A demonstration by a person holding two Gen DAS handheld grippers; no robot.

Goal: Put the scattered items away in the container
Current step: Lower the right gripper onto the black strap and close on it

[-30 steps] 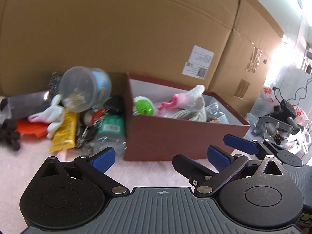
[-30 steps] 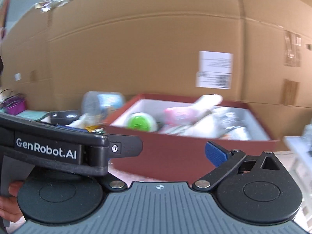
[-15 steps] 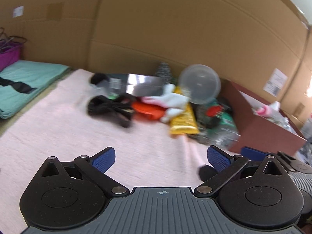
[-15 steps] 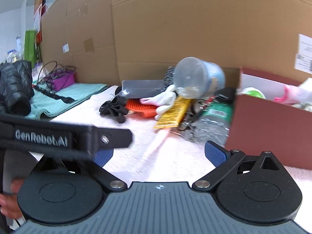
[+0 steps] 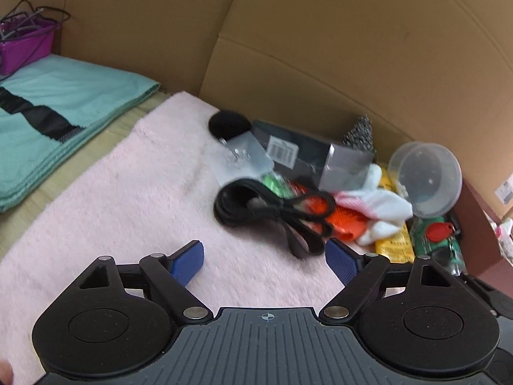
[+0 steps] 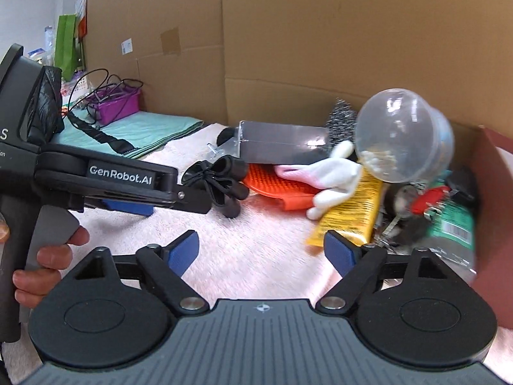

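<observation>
Nearest to each camera are the blue pads of its own gripper. The left gripper (image 5: 264,256) has its jaws apart and closing, and only the pink fluffy mat (image 5: 128,211) lies between them. The right gripper (image 6: 261,252) also has its jaws apart and closing, with nothing between them but the same mat. In the right wrist view the left gripper reaches in from the left side, and a hand (image 6: 48,266) holds its grey handle.

Just beyond the left jaws lies a coiled black strap (image 5: 272,211), near the blue pads but not touching them. Behind it lie an orange bristly brush (image 5: 346,221) and a white and pink sock (image 5: 381,208), which rests partly on the brush. A yellow tube (image 6: 349,208) lies beside them, near the right jaws, and a green-labelled bottle (image 6: 455,227) lies next to it, blurred. A clear plastic cup (image 6: 404,134) lies tilted on the heap. Farther back is a grey shiny box (image 5: 307,157).

The dark red container (image 6: 493,211) stands at the right edge, just beside the heap. Brown cardboard (image 5: 320,48) stands behind everything.
</observation>
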